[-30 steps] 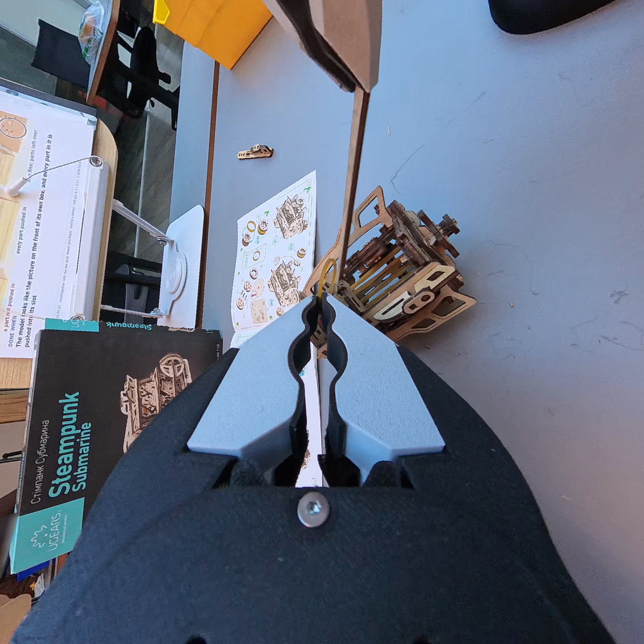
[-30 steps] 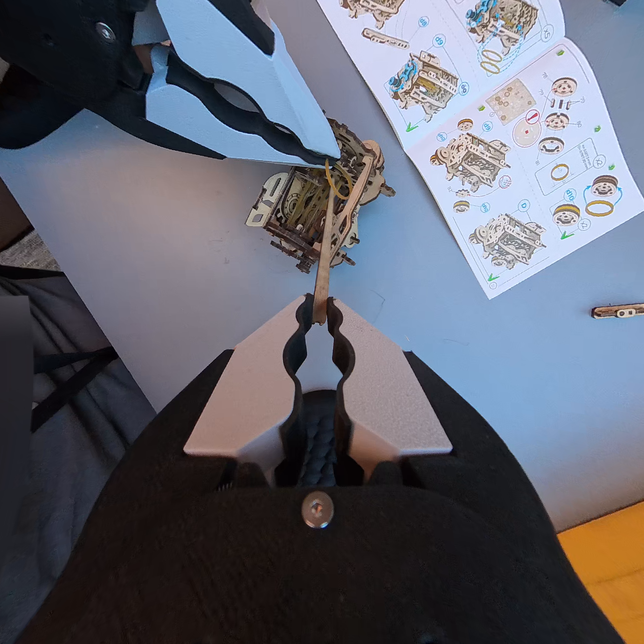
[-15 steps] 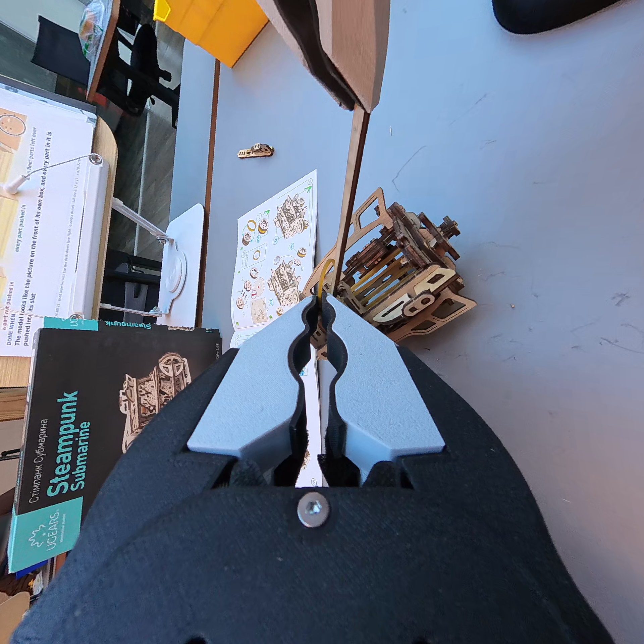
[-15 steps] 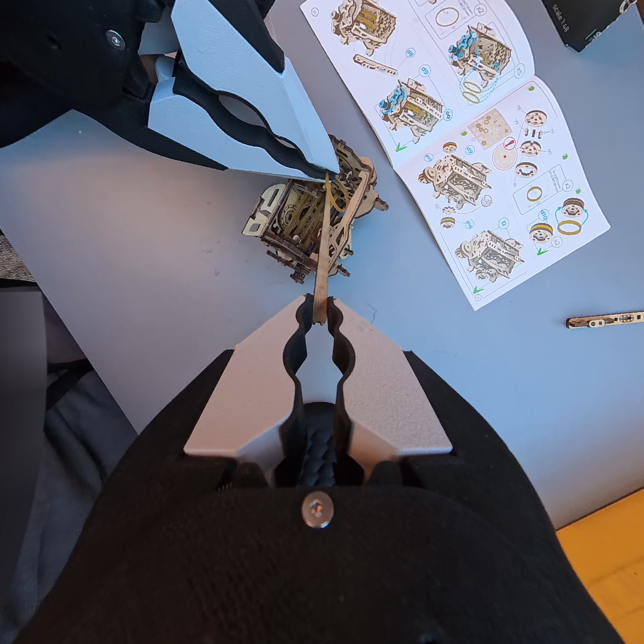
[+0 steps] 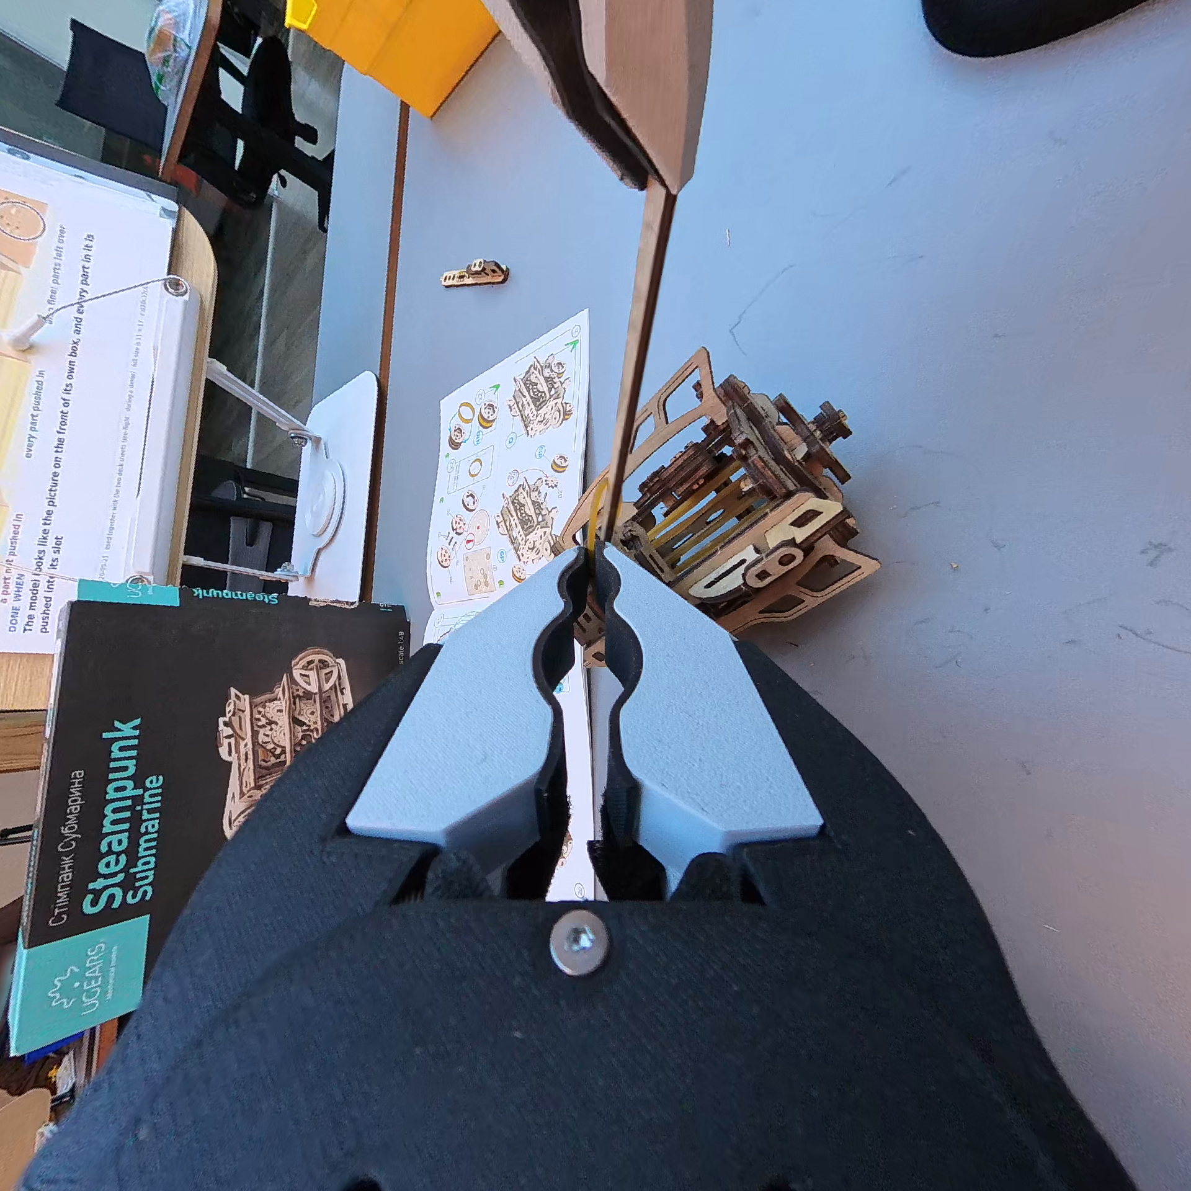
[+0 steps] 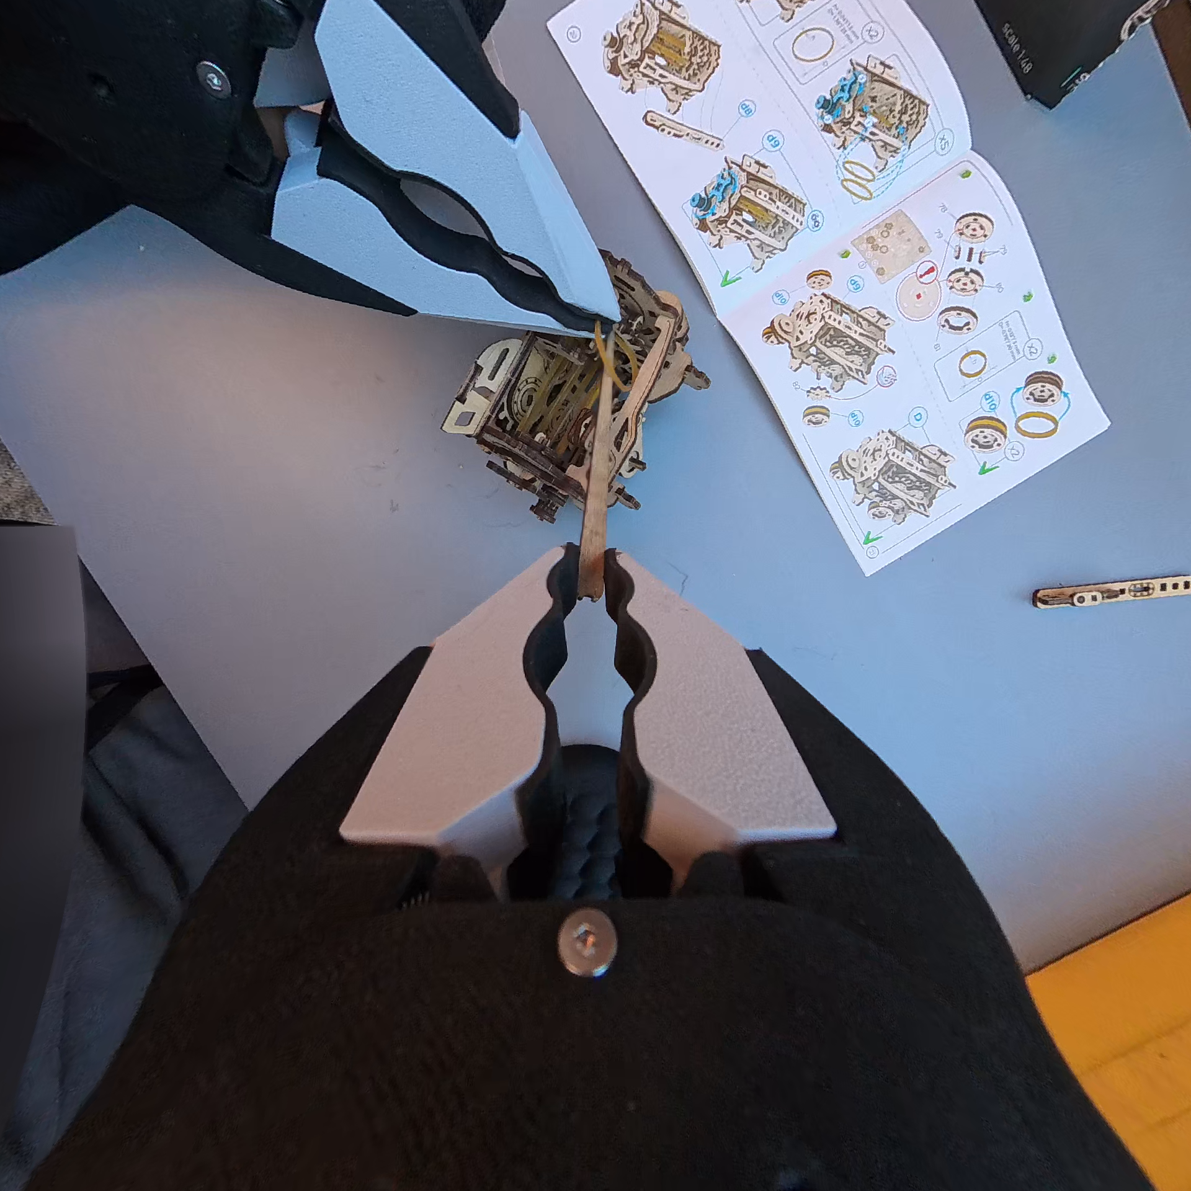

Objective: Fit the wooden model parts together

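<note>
A half-built wooden model (image 5: pixel 728 509) lies on the grey table (image 5: pixel 967 322); it also shows in the right wrist view (image 6: pixel 548 412). My left gripper (image 5: pixel 591 555) is shut on a yellow rubber band (image 5: pixel 596 515) just above the model's near corner. My right gripper (image 6: pixel 590 570) is shut on a thin wooden stick (image 6: pixel 599 464). The stick reaches to the band (image 6: pixel 615 361) at the left gripper's tips (image 6: pixel 602 319). In the left wrist view the stick (image 5: pixel 638 361) comes down from the right gripper (image 5: pixel 644 96) above.
An open instruction booklet (image 6: pixel 838 258) lies beside the model, also in the left wrist view (image 5: pixel 509 464). A loose wooden strip (image 6: pixel 1108 590) lies beyond it (image 5: pixel 475 276). The black kit box (image 5: pixel 193 741) and a white stand (image 5: pixel 335 477) sit at the table's left. My right fingertips sit around 9 cm from my left ones.
The right wrist view has shifted slightly, so the booklet and strip slide a little left. Both grippers stay shut, with stick and band still meeting above the model.
</note>
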The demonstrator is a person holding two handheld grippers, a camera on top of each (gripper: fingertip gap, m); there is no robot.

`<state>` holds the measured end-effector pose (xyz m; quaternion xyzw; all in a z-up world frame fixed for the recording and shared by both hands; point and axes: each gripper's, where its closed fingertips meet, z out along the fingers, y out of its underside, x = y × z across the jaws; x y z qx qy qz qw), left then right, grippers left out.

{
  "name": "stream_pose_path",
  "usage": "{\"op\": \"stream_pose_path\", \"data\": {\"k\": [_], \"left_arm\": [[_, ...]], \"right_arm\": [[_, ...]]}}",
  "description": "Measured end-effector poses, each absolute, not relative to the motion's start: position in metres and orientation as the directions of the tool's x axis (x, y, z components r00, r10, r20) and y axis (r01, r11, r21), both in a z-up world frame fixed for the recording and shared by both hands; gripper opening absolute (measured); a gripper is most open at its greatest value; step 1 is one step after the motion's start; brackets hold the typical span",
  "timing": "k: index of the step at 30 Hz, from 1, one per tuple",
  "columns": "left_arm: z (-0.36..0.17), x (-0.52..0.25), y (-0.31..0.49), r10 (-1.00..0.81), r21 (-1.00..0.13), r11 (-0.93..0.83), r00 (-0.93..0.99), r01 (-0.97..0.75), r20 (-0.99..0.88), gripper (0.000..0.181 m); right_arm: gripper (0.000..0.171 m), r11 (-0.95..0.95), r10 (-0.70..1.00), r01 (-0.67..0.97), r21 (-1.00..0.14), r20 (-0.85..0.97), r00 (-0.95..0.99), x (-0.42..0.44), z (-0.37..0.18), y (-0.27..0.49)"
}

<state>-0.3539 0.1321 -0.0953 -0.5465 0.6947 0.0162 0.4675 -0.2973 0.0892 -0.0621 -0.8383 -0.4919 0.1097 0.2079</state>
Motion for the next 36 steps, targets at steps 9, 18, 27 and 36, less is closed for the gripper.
{"op": "stream_pose_path", "data": {"k": [9,18,27,36], "left_arm": [[-0.0957,-0.3545,0.1333,-0.744,-0.489,0.399,0.038,-0.776,-0.667,0.000],[-0.0960,-0.3560,0.1355,-0.744,-0.492,0.391,0.047,-0.778,-0.667,0.000],[-0.0959,-0.3560,0.1358,-0.743,-0.495,0.392,0.050,-0.776,-0.667,0.000],[-0.0959,-0.3563,0.1363,-0.743,-0.496,0.390,0.053,-0.776,-0.667,0.000]], "right_arm": [[0.006,-0.423,0.872,0.782,-0.457,0.029,0.488,-0.2991,-0.0652,0.0918],[0.006,-0.406,0.870,0.807,-0.430,0.089,0.485,-0.2986,-0.0677,0.0948],[0.006,-0.412,0.864,0.808,-0.422,0.101,0.493,-0.2957,-0.0671,0.0955],[0.006,-0.402,0.867,0.815,-0.417,0.113,0.485,-0.2980,-0.0690,0.0942]]}}
